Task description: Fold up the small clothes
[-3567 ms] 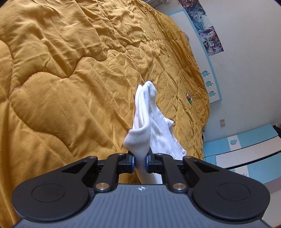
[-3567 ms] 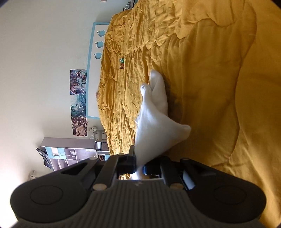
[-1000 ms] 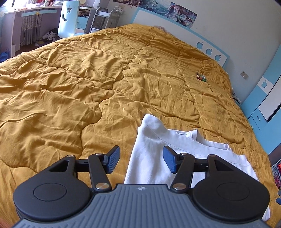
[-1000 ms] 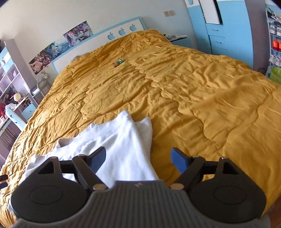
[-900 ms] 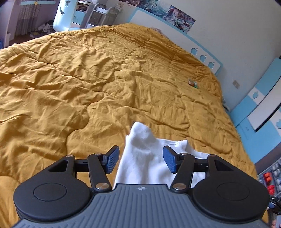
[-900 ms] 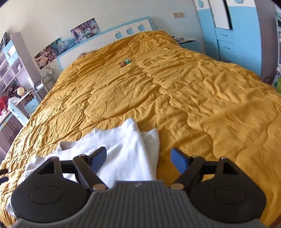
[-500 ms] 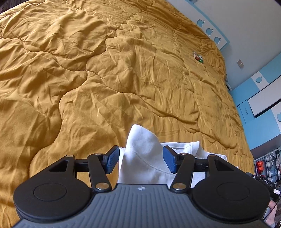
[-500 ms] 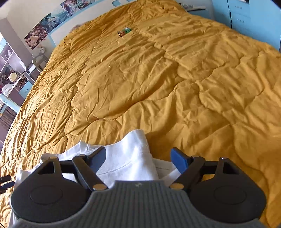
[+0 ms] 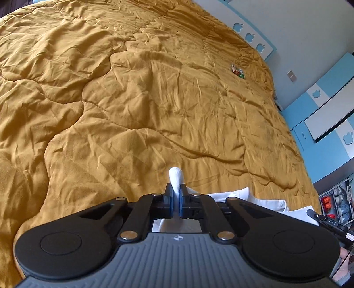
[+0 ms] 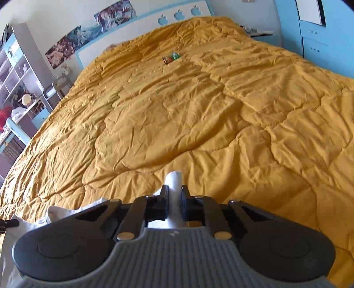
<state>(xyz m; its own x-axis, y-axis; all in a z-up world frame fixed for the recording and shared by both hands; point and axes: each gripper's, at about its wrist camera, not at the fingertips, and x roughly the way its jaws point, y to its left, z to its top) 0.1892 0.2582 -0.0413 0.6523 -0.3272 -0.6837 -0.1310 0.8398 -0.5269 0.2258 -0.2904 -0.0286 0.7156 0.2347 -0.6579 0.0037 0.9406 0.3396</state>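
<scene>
**Both grippers clamped on the white garment at the near edge of the bed**

Left gripper [image 9: 176,200]: the two fingers are drawn together on a pinched fold of the white garment [image 9: 261,200]. A narrow peak of white cloth stands up between the blue pads [image 9: 170,201] and projects just past the fingertips. More of the garment lies flat to the right of the gripper body, on the quilt at the near edge of the bed.

Right gripper [image 10: 174,202]: the fingers are likewise closed on a fold of the white garment [image 10: 174,179]. A short tab of cloth protrudes beyond the fingertips. Further white cloth is visible to the lower left of the gripper body, resting on the quilt at the near edge.

Supporting surface: a mustard-yellow quilt [image 9: 137,93] covers the bed and is creased throughout, with curved stitched seams. The garment occupies only the near edge; how much of it lies beneath the gripper bodies cannot be determined.

Other items: a small cluster of red and green wrappers [image 10: 170,58] lies on the quilt near the far edge, well apart from the garment. A white headboard with blue apple cut-outs [image 10: 179,15] stands at the far edge. Blue cabinets [image 9: 320,99] stand along the right side of the bed in the left wrist view, and a shelving unit [image 10: 20,75] stands beside the bed at the left of the right wrist view.
</scene>
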